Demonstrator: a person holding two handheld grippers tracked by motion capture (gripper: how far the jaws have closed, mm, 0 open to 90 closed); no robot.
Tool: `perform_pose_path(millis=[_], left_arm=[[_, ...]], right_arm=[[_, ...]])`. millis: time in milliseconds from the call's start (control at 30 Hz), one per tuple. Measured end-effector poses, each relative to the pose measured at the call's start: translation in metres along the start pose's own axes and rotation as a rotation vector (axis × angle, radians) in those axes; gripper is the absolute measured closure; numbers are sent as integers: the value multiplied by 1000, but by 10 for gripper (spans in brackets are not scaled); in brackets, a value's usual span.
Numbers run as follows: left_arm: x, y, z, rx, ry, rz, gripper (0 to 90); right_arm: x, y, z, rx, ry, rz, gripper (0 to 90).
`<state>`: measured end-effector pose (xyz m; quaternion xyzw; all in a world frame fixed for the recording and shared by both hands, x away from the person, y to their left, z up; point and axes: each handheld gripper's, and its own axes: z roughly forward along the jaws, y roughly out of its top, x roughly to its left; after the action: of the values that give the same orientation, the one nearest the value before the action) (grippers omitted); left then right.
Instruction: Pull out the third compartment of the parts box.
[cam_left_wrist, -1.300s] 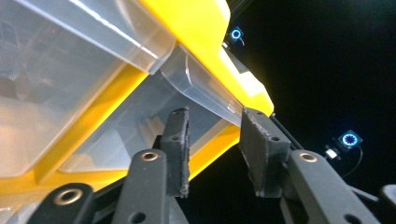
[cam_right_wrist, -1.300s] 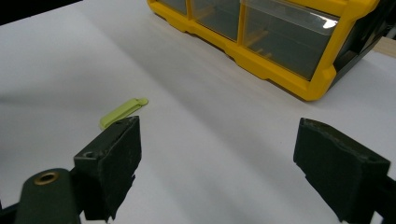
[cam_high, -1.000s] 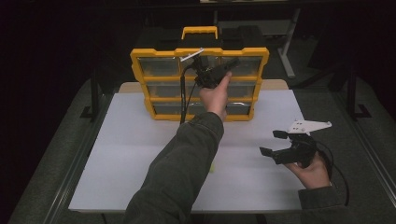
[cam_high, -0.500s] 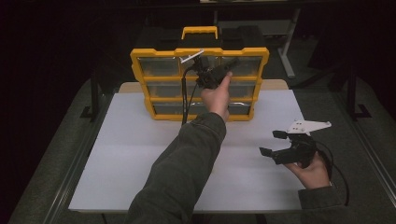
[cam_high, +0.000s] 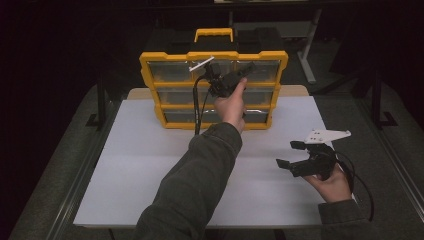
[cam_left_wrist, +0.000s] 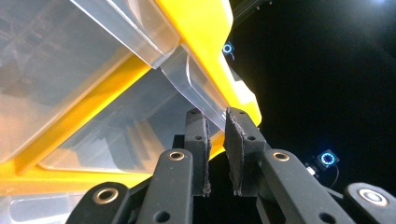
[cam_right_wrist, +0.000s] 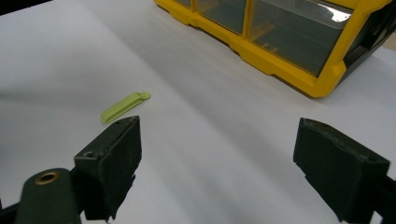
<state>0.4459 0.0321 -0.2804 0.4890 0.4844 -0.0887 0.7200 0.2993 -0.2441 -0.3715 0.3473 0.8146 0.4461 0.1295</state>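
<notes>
A yellow organizer (cam_high: 170, 120) with clear drawers stands upright at the back of the white table (cam_high: 150, 165). My left gripper (cam_high: 248, 67) reaches to its top right drawer (cam_high: 264, 71). In the left gripper view the gripper (cam_left_wrist: 215, 116) is shut on the clear lip of that drawer (cam_left_wrist: 196, 84), beside the yellow frame (cam_left_wrist: 201, 28). My right gripper (cam_high: 290, 154) hovers low over the table's right side, open and holding nothing. In the right gripper view its jaws (cam_right_wrist: 219, 123) stand wide apart, with a small pale green strip (cam_right_wrist: 125, 106) flat on the table beyond the left pad.
The organizer's lower corner (cam_right_wrist: 299, 74) lies ahead of the right gripper. A black and yellow carry handle (cam_high: 214, 35) tops the organizer. Dark floor and table legs surround the white table, whose front edge (cam_high: 200, 226) runs near the person's sleeve (cam_high: 195, 185).
</notes>
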Motion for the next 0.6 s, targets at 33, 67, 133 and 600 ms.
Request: perform_pose_path(millis=[33, 67, 133, 600], left_arm=[[-1, 0, 0, -2, 7, -6, 792], [-1, -1, -1, 0, 6, -3, 792], [-2, -1, -1, 2, 3, -1, 793], [-5, -8, -11, 7, -29, 0, 795]], right_arm=[[0, 0, 0, -1, 0, 0, 142], [0, 0, 0, -1, 0, 0, 142], [0, 0, 0, 0, 1, 0, 142], [0, -1, 3, 15, 5, 2, 142]])
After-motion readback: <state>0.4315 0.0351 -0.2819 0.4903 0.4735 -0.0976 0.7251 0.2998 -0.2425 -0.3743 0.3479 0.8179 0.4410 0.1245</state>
